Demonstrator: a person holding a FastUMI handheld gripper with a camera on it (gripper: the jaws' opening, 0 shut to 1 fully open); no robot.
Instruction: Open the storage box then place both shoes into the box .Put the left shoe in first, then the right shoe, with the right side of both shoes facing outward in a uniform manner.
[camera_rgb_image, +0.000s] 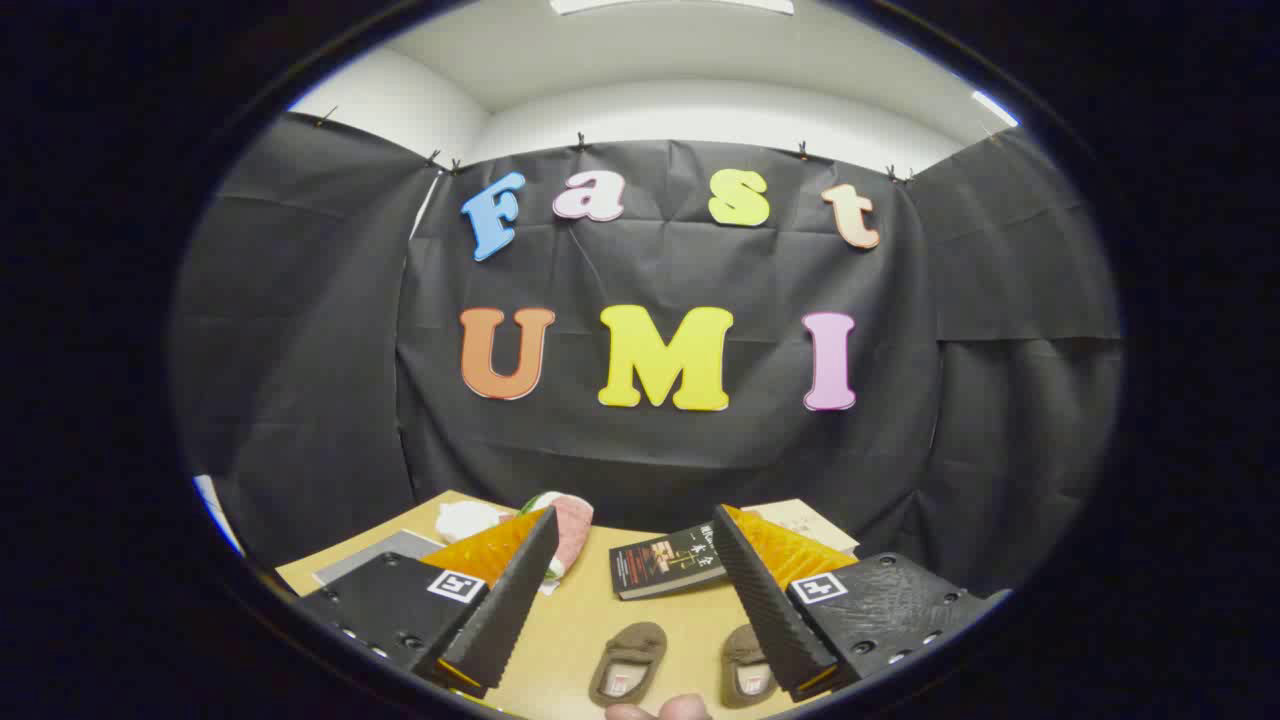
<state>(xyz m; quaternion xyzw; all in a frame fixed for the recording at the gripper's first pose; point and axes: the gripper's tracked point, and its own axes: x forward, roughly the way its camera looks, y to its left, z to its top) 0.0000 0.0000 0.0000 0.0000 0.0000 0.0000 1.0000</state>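
Fingertips (660, 710) of a person, bare, at 6 o'clock below the gripper: only the tips in sight, so the hand's pose cannot be told.

Gripper (635, 590): two black ribbed fingers with orange backing, spread wide apart, nothing between the pads. Left finger (510, 600) at 7 o'clock, right finger (760, 600) at 5 o'clock. Held high and fairly level, aimed at the booth's black wall more than at the table.

Shoes, brown, small, one pair, on the tan table (600, 620):
- left-hand shoe (628, 665) lies in the gap between the fingers, opening up.
- right-hand shoe (748, 668) lies just beside it at 3 o'clock, partly behind the right finger.
Which is the left shoe of the pair cannot be told.

Other items, beyond the fingers:
- dark book (668, 562), flat, at 12 o'clock from the shoes.
- pink and white soft bundle (560, 525) at 11 o'clock, partly behind the left finger.
- grey flat board (375, 555) at 10 o'clock.

Storage box: not identified among these items.

Step in hand, by judgement: the very start, box not yet opened, both shoes untouched. Next move calls for finding the box and its lid, tilting the gripper down and bringing the open fingers to the lid's edge.
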